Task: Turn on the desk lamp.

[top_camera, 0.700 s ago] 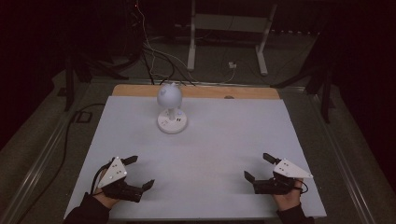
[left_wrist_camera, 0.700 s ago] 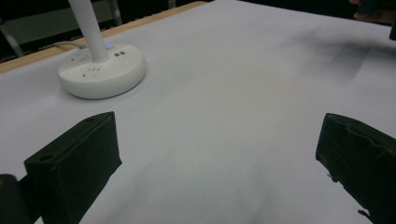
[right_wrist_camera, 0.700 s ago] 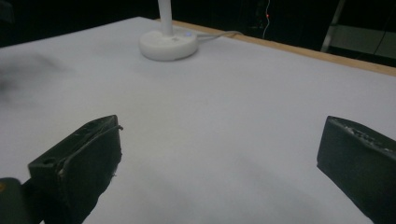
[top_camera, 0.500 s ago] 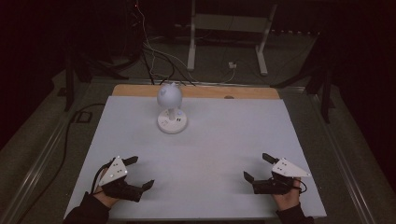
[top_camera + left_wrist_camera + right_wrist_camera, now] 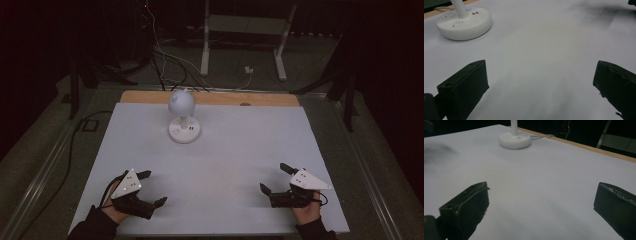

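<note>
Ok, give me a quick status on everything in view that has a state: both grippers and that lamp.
left gripper: jaws wide open, holding nothing, low over the near left of the table.
right gripper: jaws wide open, holding nothing, low over the near right.
lamp: upright on its round base at the far side, untouched; whether it is lit, I cannot tell.

Lamp (image 5: pixel 183 116) stands at the table's (image 5: pixel 240 150) far side — left of centre.
</note>
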`<action>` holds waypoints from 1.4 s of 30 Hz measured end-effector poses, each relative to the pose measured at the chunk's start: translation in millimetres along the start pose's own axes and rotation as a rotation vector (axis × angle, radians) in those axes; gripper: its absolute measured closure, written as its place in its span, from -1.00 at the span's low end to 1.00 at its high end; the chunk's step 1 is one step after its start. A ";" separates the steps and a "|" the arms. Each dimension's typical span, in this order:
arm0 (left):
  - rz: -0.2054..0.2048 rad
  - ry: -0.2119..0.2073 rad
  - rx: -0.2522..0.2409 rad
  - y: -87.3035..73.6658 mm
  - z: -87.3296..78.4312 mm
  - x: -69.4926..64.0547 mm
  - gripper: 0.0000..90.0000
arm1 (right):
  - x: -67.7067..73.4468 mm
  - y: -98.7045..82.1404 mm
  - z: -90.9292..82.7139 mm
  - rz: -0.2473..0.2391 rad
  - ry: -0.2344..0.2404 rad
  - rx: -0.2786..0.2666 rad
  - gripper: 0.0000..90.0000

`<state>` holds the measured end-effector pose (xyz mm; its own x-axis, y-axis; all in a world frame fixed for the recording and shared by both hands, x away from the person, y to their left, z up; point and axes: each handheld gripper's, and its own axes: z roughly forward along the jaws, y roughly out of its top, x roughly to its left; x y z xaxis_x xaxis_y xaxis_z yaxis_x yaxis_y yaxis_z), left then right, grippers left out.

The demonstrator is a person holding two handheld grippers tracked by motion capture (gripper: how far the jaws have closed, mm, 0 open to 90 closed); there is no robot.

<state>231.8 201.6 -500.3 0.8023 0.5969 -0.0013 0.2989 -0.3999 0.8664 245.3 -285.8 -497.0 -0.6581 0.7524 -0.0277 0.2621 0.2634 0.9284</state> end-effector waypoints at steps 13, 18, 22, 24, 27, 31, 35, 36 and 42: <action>0.036 -0.028 0.004 10.6 -3.8 -9.9 -0.99 | 0.6 2.3 -4.8 0.014 -0.022 -0.041 -1.00; 0.027 -0.064 -0.015 18.6 -3.5 -14.4 -0.99 | 2.5 2.9 -4.6 0.013 -0.029 -0.051 -1.00; 0.041 -0.085 -0.007 27.2 -4.6 -16.3 -0.99 | 3.9 3.5 -4.8 0.008 -0.034 -0.056 -1.00; 0.041 -0.084 -0.013 32.5 -6.0 -15.2 -0.99 | 4.4 3.9 -5.2 0.016 -0.035 -0.062 -1.00; 0.034 -0.089 -0.016 40.7 -6.8 -12.1 -0.99 | 5.4 4.4 -5.6 0.011 -0.040 -0.067 -1.00; 0.044 -0.081 -0.018 52.5 -5.8 -9.7 -0.99 | 5.7 5.2 -6.9 0.011 -0.044 -0.076 -1.00; 0.040 -0.070 -0.025 64.4 -2.0 -6.0 -0.99 | 4.9 4.8 -7.5 0.022 -0.043 -0.077 -1.00; 0.034 -0.071 -0.023 67.1 -0.3 -4.6 -0.99 | 4.7 4.7 -7.6 0.019 -0.048 -0.076 -1.00; 0.016 -0.047 -0.028 84.8 13.4 5.1 -0.99 | 3.0 3.8 -7.1 0.031 -0.045 -0.074 -1.00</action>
<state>268.2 161.4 -433.6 0.8306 0.5568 -0.0107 0.2722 -0.3892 0.8800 239.3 -286.8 -490.9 -0.6180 0.7861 -0.0131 0.2279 0.1950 0.9540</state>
